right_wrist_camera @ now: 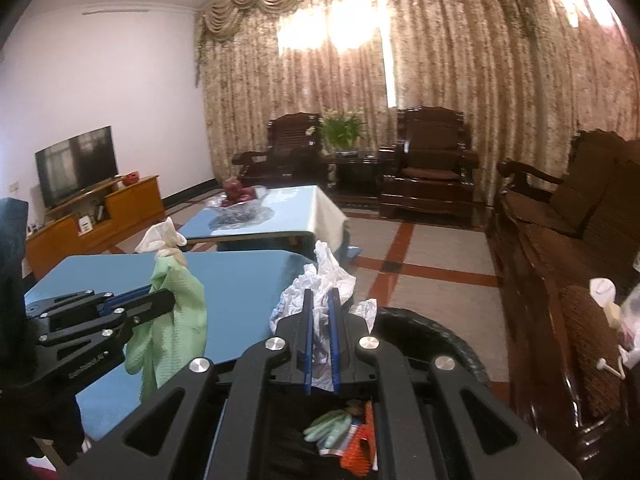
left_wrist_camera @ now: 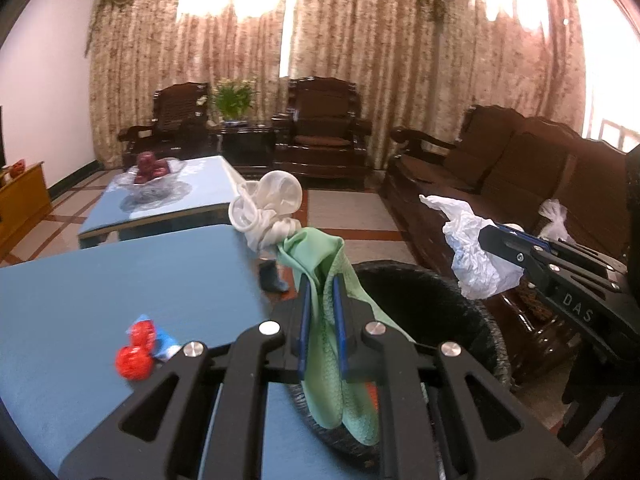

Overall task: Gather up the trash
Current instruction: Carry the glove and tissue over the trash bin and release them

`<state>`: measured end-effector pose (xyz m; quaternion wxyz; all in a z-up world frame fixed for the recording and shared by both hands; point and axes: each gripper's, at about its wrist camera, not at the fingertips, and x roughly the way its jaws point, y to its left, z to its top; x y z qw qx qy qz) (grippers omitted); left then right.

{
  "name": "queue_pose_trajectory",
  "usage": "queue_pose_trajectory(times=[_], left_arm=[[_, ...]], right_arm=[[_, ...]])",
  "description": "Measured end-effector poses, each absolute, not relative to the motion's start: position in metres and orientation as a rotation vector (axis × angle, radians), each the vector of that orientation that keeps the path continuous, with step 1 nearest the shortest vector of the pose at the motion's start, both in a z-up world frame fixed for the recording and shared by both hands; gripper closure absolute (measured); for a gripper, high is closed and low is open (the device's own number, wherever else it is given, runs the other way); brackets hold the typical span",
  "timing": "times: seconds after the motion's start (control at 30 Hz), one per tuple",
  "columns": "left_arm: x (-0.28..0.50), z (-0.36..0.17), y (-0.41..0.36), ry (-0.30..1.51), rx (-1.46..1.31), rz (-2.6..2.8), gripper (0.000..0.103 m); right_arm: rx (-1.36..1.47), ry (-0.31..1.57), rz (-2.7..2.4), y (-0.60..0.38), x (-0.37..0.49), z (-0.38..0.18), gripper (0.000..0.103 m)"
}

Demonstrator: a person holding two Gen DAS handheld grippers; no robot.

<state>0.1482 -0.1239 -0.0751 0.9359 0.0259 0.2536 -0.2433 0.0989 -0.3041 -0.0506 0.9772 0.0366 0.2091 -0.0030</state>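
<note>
My left gripper (left_wrist_camera: 322, 284) is shut on a green rubber glove (left_wrist_camera: 332, 344) with a whitish inside-out cuff (left_wrist_camera: 266, 204); the glove hangs over the rim of a black waste bin (left_wrist_camera: 460, 300). In the right wrist view the same left gripper (right_wrist_camera: 168, 296) holds the glove (right_wrist_camera: 176, 320) beside the blue table (right_wrist_camera: 240, 280). My right gripper (right_wrist_camera: 320, 300) is shut on crumpled white paper (right_wrist_camera: 324, 280), seen as a white wad (left_wrist_camera: 476, 248) in the right gripper (left_wrist_camera: 486, 238) in the left wrist view. It hangs over the bin (right_wrist_camera: 436, 332), which holds another green glove (right_wrist_camera: 330, 428) and orange trash (right_wrist_camera: 356, 456).
Red and blue wrappers (left_wrist_camera: 140, 348) lie on the blue table (left_wrist_camera: 120, 280). A second blue table (right_wrist_camera: 280, 208) carries a glass fruit bowl (left_wrist_camera: 154, 172). Dark wooden sofa (left_wrist_camera: 520, 172) stands right of the bin, with a plastic bag (left_wrist_camera: 554, 216) on it. Armchairs, curtains and a TV (right_wrist_camera: 76, 168) stand beyond.
</note>
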Motion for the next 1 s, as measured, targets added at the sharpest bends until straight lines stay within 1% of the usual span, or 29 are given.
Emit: queue_pose_trajectory(times=[0.37,0.6,0.67,0.7,0.73,0.77,0.8,0.83,0.87,0.9,0.93,0.97,1.0], left_arm=[[0.17,-0.125,-0.192,0.598,0.114,-0.605,0.093],[0.186,-0.142,-0.217,0.635,0.124,-0.634,0.093],[0.19,-0.148,-0.221,0.651,0.126,-0.644,0.091],[0.192,-0.15,-0.221,0.662,0.124,-0.651,0.087],[0.196,-0.15,-0.22,0.67,0.124,-0.652,0.081],[0.197,-0.151,-0.22,0.674,0.121,-0.652,0.079],[0.198,-0.153,-0.219,0.677,0.113,-0.653,0.074],[0.199,-0.153,-0.218,0.677,0.108,-0.653,0.065],[0.199,-0.152,-0.216,0.674,0.102,-0.651,0.058],[0.199,-0.151,-0.215,0.667,0.098,-0.649,0.053],[0.2,-0.149,-0.215,0.662,0.096,-0.648,0.052],[0.199,-0.147,-0.212,0.658,0.095,-0.646,0.05],[0.199,-0.145,-0.208,0.65,0.092,-0.641,0.041]], right_arm=[[0.11,0.493,-0.111,-0.354,0.107,-0.08,0.096],[0.128,0.537,-0.131,-0.371,0.12,-0.107,0.096],[0.133,0.551,-0.129,-0.374,0.125,-0.114,0.096],[0.134,0.556,-0.129,-0.376,0.125,-0.118,0.094],[0.135,0.562,-0.133,-0.378,0.127,-0.121,0.09],[0.136,0.566,-0.135,-0.378,0.127,-0.123,0.089],[0.136,0.572,-0.141,-0.379,0.127,-0.126,0.082],[0.136,0.575,-0.148,-0.379,0.127,-0.128,0.071],[0.14,0.575,-0.156,-0.381,0.126,-0.129,0.065],[0.144,0.573,-0.161,-0.382,0.125,-0.13,0.058],[0.146,0.569,-0.168,-0.382,0.124,-0.13,0.043],[0.145,0.563,-0.184,-0.382,0.121,-0.129,0.032],[0.144,0.557,-0.196,-0.381,0.12,-0.128,0.016]])
